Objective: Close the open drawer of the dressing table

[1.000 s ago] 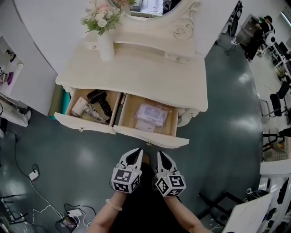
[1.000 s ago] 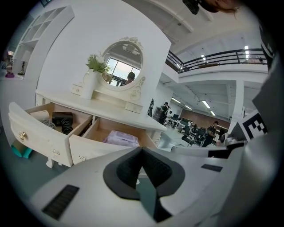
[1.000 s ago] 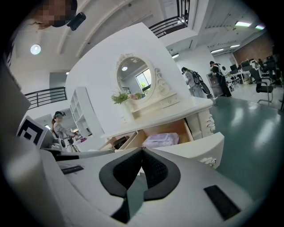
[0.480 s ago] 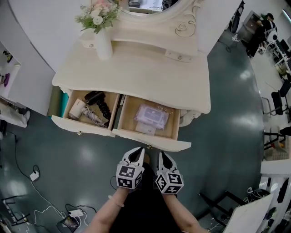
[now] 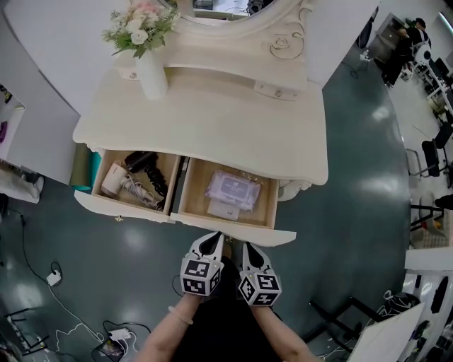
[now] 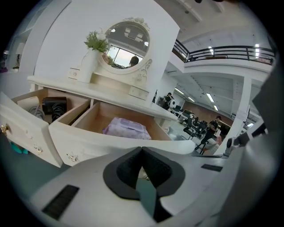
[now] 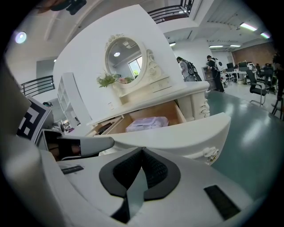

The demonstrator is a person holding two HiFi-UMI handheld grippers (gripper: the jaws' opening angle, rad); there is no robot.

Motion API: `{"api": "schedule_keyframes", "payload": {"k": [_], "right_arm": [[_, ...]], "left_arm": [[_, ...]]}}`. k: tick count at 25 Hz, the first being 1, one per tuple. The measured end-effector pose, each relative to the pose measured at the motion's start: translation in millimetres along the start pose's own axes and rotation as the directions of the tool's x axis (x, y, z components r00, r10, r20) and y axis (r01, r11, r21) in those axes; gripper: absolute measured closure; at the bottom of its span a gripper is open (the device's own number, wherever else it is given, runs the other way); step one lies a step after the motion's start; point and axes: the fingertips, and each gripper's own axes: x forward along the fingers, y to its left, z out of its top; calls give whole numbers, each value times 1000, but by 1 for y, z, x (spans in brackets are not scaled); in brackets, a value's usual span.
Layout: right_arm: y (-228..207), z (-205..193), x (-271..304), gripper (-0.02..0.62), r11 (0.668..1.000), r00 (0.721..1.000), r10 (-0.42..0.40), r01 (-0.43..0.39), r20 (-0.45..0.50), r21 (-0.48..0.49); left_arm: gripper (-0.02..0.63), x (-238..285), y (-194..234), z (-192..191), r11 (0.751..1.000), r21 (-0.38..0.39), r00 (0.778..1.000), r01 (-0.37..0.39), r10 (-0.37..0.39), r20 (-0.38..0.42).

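Note:
The cream dressing table [image 5: 212,127] has two drawers pulled out. A purple packet [image 5: 232,189] lies in the right drawer [image 5: 233,230], and a hair dryer [image 5: 117,180] with its cord lies in the left drawer [image 5: 120,207]. My left gripper [image 5: 212,239] and right gripper [image 5: 249,247] sit side by side, both shut and empty, with their tips just short of the right drawer's front panel. That panel [image 6: 111,142] fills the left gripper view right beyond my left gripper [image 6: 142,150]. The same panel [image 7: 177,133] and its knob [image 7: 212,154] lie ahead of my right gripper [image 7: 143,150].
A white vase of flowers [image 5: 150,71] stands at the table's back left under the oval mirror [image 5: 241,10]. Cables and a plug strip [image 5: 106,332] lie on the dark floor at left. Office chairs [image 5: 432,159] and people stand far right.
Both grippers have moved forward toward the right drawer's front panel, and the table now sits closer in the head view. Both drawers stay pulled out.

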Motion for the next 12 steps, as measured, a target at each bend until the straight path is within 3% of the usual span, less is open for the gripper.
{"api": "schedule_keyframes", "payload": {"k": [12], "right_arm": [[-3, 6, 10, 588, 1000, 1000, 17, -17, -20, 2]], "left_arm": [[594, 11, 2, 8, 1000, -12, 1000, -10, 10, -5]]}}
